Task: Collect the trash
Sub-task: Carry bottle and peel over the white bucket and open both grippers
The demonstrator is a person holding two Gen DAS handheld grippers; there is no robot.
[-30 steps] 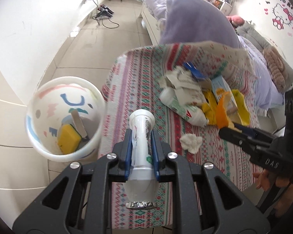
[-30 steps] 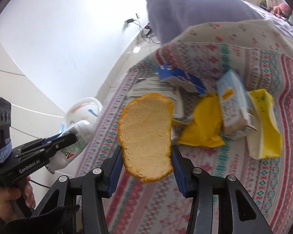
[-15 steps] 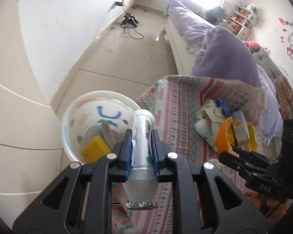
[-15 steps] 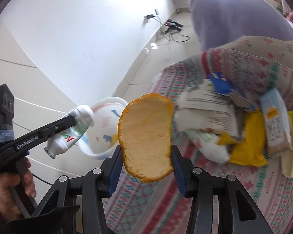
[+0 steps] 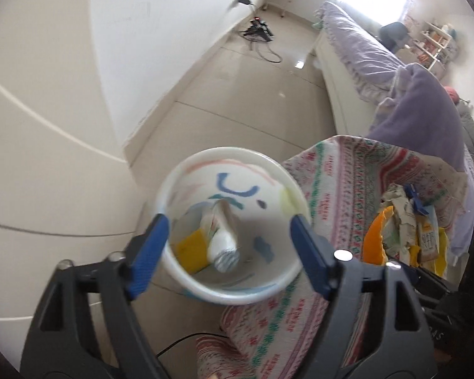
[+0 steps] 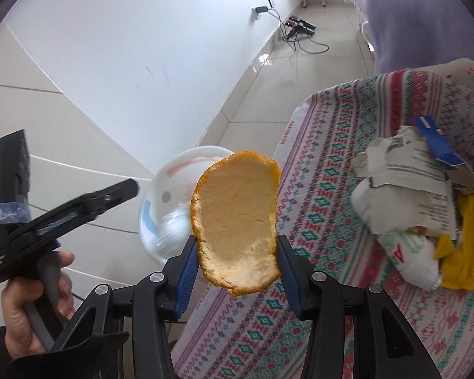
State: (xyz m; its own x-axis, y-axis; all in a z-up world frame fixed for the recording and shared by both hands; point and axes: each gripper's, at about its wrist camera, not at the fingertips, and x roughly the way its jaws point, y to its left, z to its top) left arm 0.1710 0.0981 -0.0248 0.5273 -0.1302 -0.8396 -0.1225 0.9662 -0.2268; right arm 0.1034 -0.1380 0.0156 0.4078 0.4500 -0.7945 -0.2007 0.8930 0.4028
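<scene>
Fingers of the left gripper (image 5: 229, 246) stand spread wide in the left wrist view, with nothing between them, directly above the white trash bin (image 5: 173, 271) on the tiled floor (image 5: 237, 94). Inside the bin lie a white tube-shaped bottle (image 5: 222, 246), blurred, and a yellow piece (image 5: 191, 251) beside it. The bin stands just beside the edge of a patterned blanket (image 5: 338, 195), on which a heap of trash (image 5: 407, 221) lies to the right: crumpled paper, a yellow wrapper and a blue scrap. A purple pillow (image 5: 426, 120) sits beyond the heap. From the right wrist view, the right gripper (image 6: 235, 259) pinches an orange peel (image 6: 237, 221) between its blue pads, the pale inner side of the peel facing the camera and held upright above the blanket's edge. Behind the peel the white bin (image 6: 164, 189) shows on the floor, partly hidden. At the left, the other gripper (image 6: 79, 208) is held in a bare hand (image 6: 25, 303) and points toward the bin; whether its fingers are apart cannot be told from this side. On the blanket (image 6: 331, 189) to the right lie torn paper (image 6: 404, 170), a white bottle (image 6: 407, 252), a yellow wrapper (image 6: 464, 252) and a blue scrap (image 6: 436, 140), touching one another in one pile.
</scene>
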